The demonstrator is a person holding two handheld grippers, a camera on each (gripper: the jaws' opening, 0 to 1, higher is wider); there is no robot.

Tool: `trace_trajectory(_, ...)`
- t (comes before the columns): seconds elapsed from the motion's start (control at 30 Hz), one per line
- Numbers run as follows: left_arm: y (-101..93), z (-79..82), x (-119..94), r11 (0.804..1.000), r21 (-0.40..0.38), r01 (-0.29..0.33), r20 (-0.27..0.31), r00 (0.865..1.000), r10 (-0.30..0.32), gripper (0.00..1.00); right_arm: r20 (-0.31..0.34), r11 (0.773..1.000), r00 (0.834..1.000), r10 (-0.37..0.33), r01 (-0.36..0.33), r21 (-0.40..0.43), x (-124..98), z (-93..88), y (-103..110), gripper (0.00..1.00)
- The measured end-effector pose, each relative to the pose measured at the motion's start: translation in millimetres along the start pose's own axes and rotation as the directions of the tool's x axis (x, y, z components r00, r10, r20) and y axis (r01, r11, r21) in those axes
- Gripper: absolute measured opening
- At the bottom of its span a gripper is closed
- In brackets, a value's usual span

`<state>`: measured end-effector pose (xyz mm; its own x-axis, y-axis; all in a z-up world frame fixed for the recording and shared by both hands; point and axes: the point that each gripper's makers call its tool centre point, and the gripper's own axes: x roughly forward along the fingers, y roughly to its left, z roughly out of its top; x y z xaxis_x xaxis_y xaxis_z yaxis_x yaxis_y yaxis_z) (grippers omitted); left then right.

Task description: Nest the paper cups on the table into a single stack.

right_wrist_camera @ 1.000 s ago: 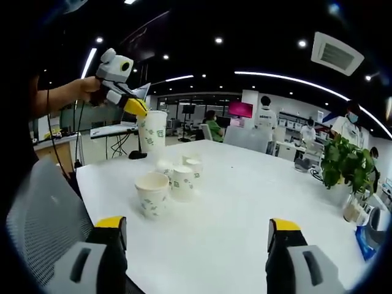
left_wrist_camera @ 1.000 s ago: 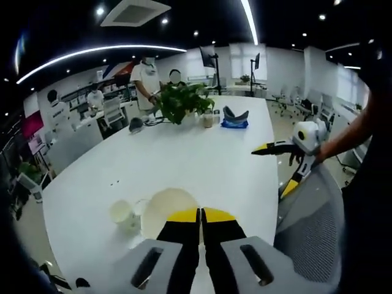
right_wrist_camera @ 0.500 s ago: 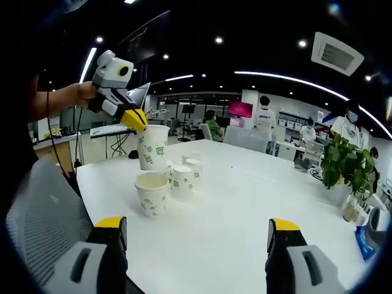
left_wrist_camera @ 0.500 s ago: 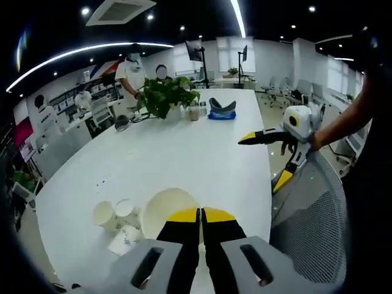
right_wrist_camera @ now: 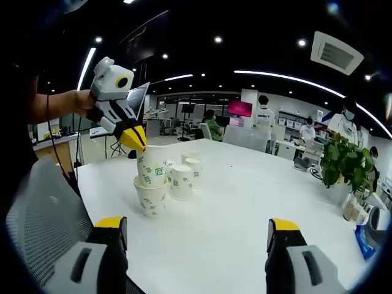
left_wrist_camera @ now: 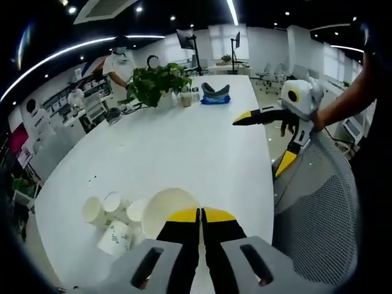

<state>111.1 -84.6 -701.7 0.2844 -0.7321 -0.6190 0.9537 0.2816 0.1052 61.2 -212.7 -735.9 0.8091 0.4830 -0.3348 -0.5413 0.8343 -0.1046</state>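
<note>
In the right gripper view my left gripper (right_wrist_camera: 136, 139) is shut on the rim of a white paper cup (right_wrist_camera: 152, 167) with a green print. That cup's base sits inside the mouth of another cup (right_wrist_camera: 150, 199) standing on the white table (right_wrist_camera: 245, 202). Two or three more cups (right_wrist_camera: 182, 182) stand just behind. In the left gripper view my left gripper (left_wrist_camera: 200, 215) pinches the held cup's rim (left_wrist_camera: 164, 203), with loose cups (left_wrist_camera: 103, 208) to its left, one lying on its side (left_wrist_camera: 116, 237). My right gripper (right_wrist_camera: 197, 224) hangs open near the table edge, and its yellow jaws (left_wrist_camera: 257, 147) are spread.
A potted plant (left_wrist_camera: 154, 84) and a blue item (left_wrist_camera: 213, 96) stand at the table's far end. A grey mesh chair (left_wrist_camera: 324, 208) is beside the near edge. Several people stand or sit at desks behind the table. The table's middle (left_wrist_camera: 184, 147) is bare.
My left gripper has come down with its cup, from high above the table into the mouth of the nearest cup. The right gripper has stayed still and open.
</note>
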Motion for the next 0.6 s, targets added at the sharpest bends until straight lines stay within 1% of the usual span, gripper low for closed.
trace_trajectory(0.07, -2.0, -1.5, 2.9, 1.0, 0.0, 0.006, -0.003, 1.0, -0.006, 0.0, 0.002, 1.0, 1.0, -0.003, 0.003, 0.0, -0.3, 0.2, -0.6, 0.96)
trace_trajectory(0.2, -7.1, -11.7, 13.4, 1.0, 0.02, 0.02, -0.033, 0.999, -0.02, 0.0, -0.004, 1.0, 1.0, -0.008, 0.008, 0.006, -0.1, -1.4, -2.6, 0.96)
trace_trajectory(0.33, -11.4, -20.7, 21.9, 0.999, 0.029, 0.033, -0.056, 0.998, -0.032, 0.0, -0.009, 1.0, 1.0, 0.002, -0.002, 0.001, 0.9, -2.5, -1.2, 0.96)
trace_trajectory(0.6, -11.9, -37.4, 29.7, 0.999, 0.019, 0.044, -0.088, 0.995, -0.042, 0.0, -0.009, 1.0, 1.0, 0.007, -0.007, 0.006, 1.5, -1.9, 0.0, 0.96)
